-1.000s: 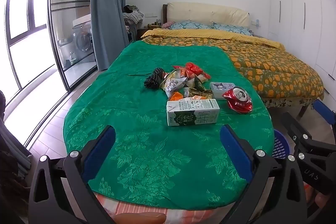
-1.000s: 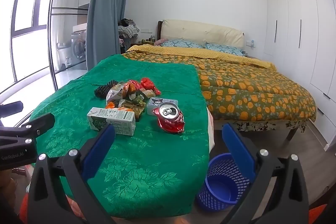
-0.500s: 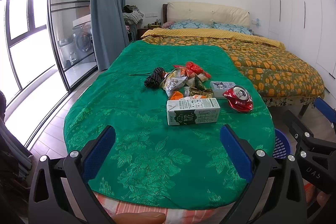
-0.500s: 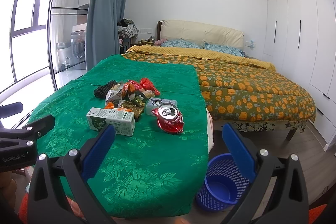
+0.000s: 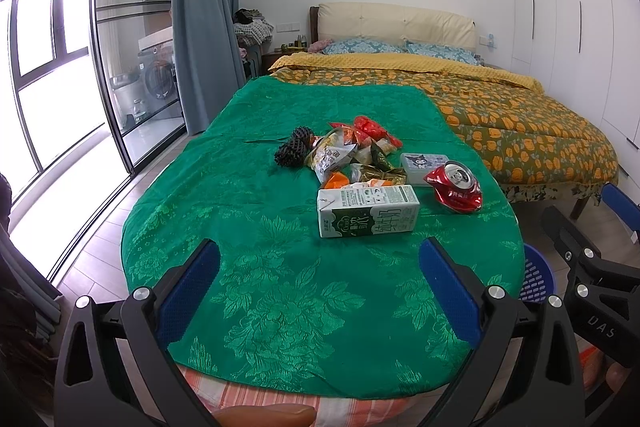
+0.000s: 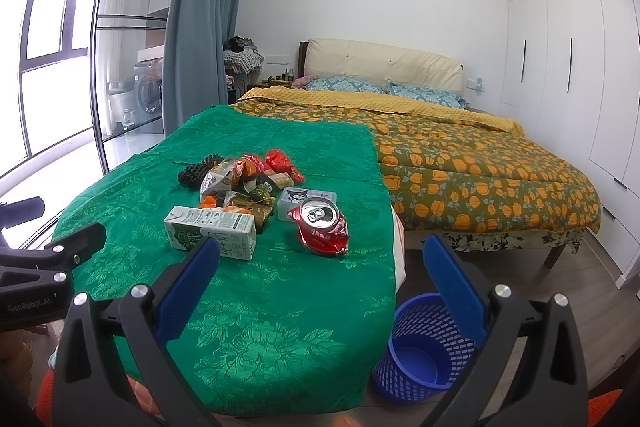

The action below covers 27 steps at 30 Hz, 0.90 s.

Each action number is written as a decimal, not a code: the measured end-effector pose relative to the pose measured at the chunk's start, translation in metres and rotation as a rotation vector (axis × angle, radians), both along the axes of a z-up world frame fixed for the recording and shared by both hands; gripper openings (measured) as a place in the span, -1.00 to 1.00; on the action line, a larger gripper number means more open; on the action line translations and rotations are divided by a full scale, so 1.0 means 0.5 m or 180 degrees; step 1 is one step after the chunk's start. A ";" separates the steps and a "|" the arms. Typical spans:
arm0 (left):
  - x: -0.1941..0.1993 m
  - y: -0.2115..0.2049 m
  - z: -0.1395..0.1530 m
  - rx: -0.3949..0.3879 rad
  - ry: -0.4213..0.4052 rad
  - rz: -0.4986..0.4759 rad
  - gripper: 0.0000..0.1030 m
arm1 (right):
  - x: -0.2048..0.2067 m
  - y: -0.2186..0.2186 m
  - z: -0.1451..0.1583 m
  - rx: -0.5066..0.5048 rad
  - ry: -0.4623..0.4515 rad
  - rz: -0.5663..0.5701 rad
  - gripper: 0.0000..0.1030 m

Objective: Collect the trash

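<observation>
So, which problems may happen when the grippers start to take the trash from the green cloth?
The crushed red drink can lies near the green cloth's right edge, so a nudge may drop it beside the blue mesh basket. The snack wrappers overlap in a pile; one grasp may drag several.

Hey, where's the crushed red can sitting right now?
The crushed red can lies on the green cloth near its right edge, just right of the milk carton, in front of the small plastic box.

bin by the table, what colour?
Blue, with a perforated mesh wall: the bin shows best in the right wrist view.
</observation>
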<state>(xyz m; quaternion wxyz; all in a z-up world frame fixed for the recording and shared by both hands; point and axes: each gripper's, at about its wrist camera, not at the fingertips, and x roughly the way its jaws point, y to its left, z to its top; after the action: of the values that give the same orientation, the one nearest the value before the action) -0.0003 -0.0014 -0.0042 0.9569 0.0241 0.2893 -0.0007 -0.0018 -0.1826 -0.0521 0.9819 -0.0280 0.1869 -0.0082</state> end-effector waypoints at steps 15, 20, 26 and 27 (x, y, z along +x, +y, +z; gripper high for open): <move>0.000 -0.001 0.000 0.0008 0.0001 0.0003 0.92 | 0.001 -0.004 -0.002 0.0000 0.0000 -0.0004 0.91; 0.001 -0.001 0.000 0.0010 0.0007 0.0001 0.92 | 0.000 -0.004 -0.001 0.0001 -0.0001 -0.0004 0.91; 0.001 -0.002 0.000 0.0014 0.0006 0.0002 0.92 | -0.001 -0.004 -0.002 -0.0002 -0.0002 -0.0006 0.91; 0.001 -0.002 0.001 0.0018 0.0006 0.0003 0.92 | -0.001 -0.004 -0.002 -0.0001 -0.0002 -0.0005 0.91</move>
<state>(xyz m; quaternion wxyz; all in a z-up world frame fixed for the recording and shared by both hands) 0.0003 -0.0023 -0.0038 0.9566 0.0266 0.2902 0.0005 -0.0021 -0.1847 -0.0530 0.9820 -0.0280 0.1866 -0.0091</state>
